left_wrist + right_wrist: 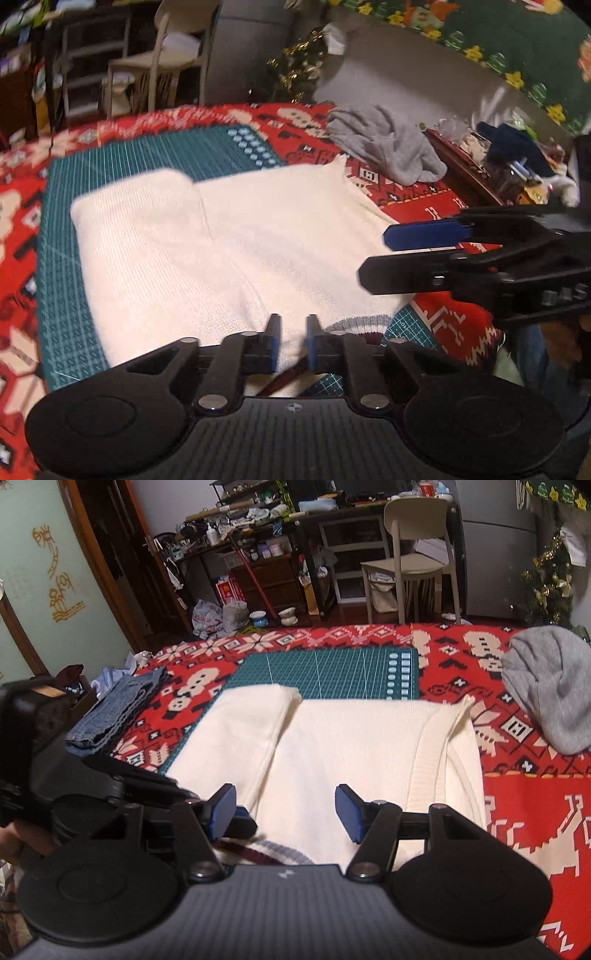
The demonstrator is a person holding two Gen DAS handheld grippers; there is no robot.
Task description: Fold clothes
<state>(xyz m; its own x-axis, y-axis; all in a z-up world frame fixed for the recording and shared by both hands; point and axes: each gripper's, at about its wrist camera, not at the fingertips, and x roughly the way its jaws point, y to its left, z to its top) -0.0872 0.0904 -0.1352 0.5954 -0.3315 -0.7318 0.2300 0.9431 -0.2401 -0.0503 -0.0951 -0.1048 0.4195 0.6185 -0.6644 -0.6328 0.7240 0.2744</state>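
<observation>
A cream knitted sweater [221,240] [351,746] lies folded on the green cutting mat [147,155] [332,672], one sleeve laid over its left side. Its grey and maroon striped edge [354,321] [280,849] shows at the near side. My left gripper [293,343] hovers at the sweater's near edge. Its jaws stand a narrow gap apart, cloth shows in the gap, and the pads do not press it. My right gripper [286,812] [373,256] is open over the sweater's near right part, holding nothing. The left gripper [245,819] reaches in from the left, partly hidden.
A red patterned cloth [517,812] covers the table. A crumpled grey garment [384,147] [546,694] lies at the back right. Folded jeans [114,709] sit at the left edge. A cluttered tray [498,162] is at the far right. A chair [413,546] and shelves stand beyond the table.
</observation>
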